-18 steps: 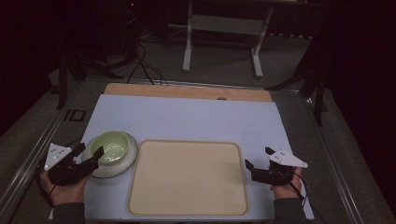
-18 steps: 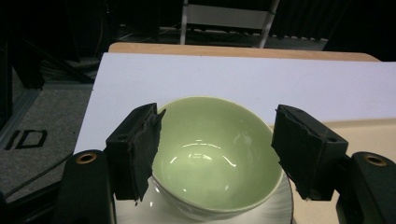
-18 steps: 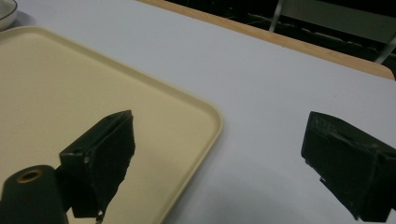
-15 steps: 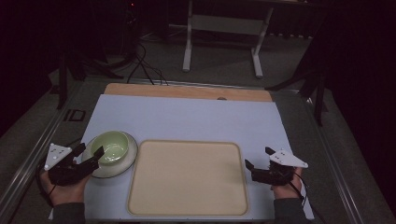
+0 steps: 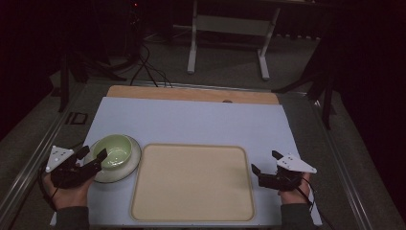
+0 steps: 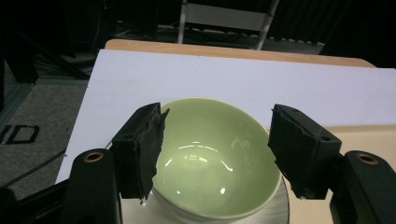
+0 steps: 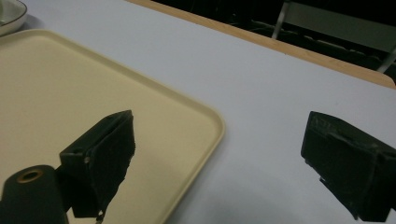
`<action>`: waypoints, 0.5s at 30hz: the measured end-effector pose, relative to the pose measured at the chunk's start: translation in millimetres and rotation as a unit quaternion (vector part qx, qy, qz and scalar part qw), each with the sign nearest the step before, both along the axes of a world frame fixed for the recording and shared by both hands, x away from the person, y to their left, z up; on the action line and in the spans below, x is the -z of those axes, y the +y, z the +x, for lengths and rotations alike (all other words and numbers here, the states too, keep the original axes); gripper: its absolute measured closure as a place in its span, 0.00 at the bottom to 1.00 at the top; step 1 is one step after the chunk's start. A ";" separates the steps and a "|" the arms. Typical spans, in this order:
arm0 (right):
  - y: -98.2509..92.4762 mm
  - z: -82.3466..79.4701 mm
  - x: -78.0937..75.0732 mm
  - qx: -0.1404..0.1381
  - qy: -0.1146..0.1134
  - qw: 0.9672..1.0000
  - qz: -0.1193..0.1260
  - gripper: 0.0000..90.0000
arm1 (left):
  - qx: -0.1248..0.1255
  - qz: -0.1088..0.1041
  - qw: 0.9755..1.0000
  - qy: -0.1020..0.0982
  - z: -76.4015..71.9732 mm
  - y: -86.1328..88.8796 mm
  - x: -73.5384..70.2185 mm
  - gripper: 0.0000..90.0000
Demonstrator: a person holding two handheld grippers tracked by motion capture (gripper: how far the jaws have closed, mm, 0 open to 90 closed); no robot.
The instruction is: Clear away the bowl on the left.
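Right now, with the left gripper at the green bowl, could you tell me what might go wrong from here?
The left gripper stands open around the glossy pale green ceramic bowl, pads apparently not pressing. The smooth, curved wall could slip out of a shallow or off-centre grip.

The bowl sits on a white saucer, so a sideways nudge might shift both or tip the bowl.

The saucer lies close beside the raised rim of the beige plastic tray; a low carry could catch on it.

The letters "ID" stand in black outline on the grey floor mat (image 5: pixel 79 118) left of the table
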State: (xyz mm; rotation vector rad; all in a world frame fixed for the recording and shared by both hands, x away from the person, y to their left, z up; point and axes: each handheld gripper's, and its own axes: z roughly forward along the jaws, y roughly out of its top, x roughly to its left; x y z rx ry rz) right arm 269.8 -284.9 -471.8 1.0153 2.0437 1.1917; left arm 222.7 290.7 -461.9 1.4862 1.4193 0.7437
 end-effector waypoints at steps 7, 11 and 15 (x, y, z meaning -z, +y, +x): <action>-0.4 -0.6 -1.1 -0.003 -0.006 1.000 0.005 0.11 | -0.013 -0.005 1.000 0.002 1.2 2.0 -2.5 0.40; -0.4 -1.0 -1.5 -0.006 -0.008 1.000 0.006 0.11 | -0.017 0.003 1.000 -0.002 3.0 3.2 -5.9 0.40; -0.1 -1.0 -1.1 -0.007 -0.007 1.000 0.005 0.11 | -0.027 0.004 1.000 -0.005 6.2 7.8 -8.5 0.41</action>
